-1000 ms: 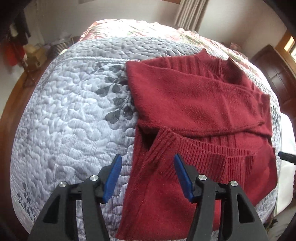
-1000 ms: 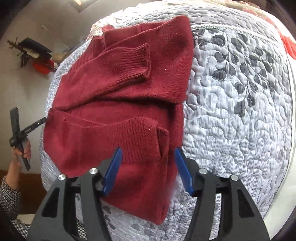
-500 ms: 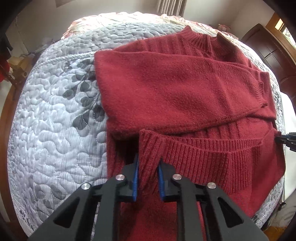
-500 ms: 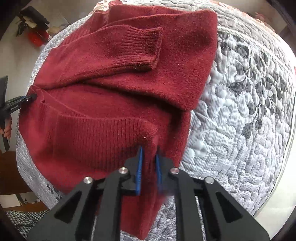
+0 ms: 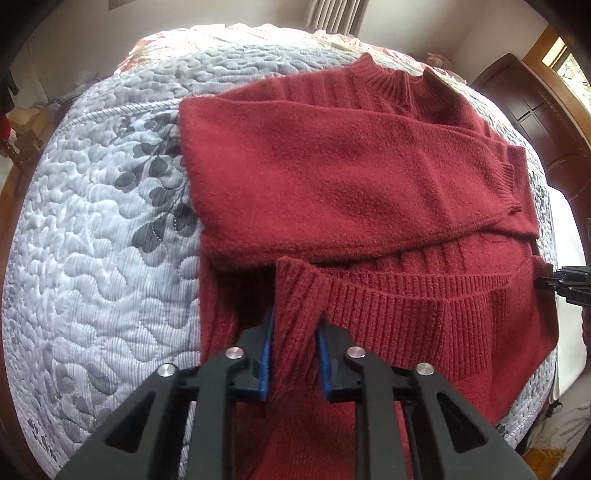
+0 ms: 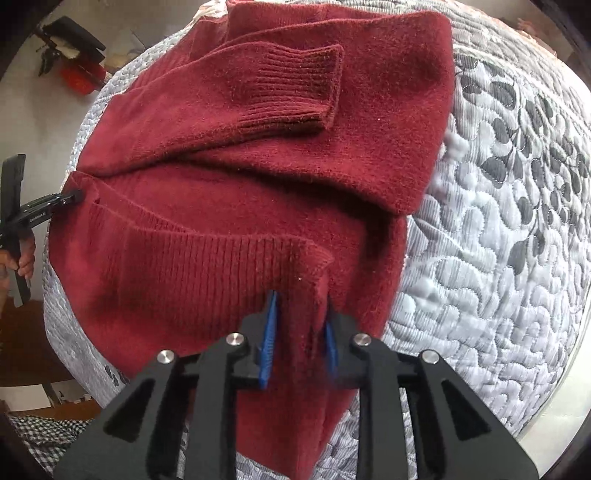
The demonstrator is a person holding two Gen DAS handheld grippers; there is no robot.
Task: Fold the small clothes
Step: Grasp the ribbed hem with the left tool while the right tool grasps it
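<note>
A bedroom with pale walls, a curtain (image 5: 334, 14) behind the head of the bed and dark wooden furniture (image 5: 535, 122) off to one side of it. Spread over the bed, a grey-white quilt (image 5: 92, 240) stitched in wavy lines and printed with dark leaves. Lying flat on the quilt, a dark red knitted sweater (image 5: 332, 177), collar toward the curtain end, both sleeves folded across the chest, one ribbed cuff (image 6: 291, 96) resting on top of the body. Ribbed hem (image 5: 424, 306) turned up toward the sleeves and lifted at both corners. At one hem corner, the left gripper (image 5: 293, 354), blue pads pressed against a pinch of ribbed knit standing up between them. At the opposite hem corner, the right gripper (image 6: 297, 341), likewise clamped onto a raised fold of the hem. In the right wrist view, far across the sweater from that gripper, the other tool's black tips meeting the hem edge, with a person's hand (image 6: 22, 258) wrapped round its handle. Beyond the quilt on that side, a checked sleeve (image 6: 44, 435) low in view.
</note>
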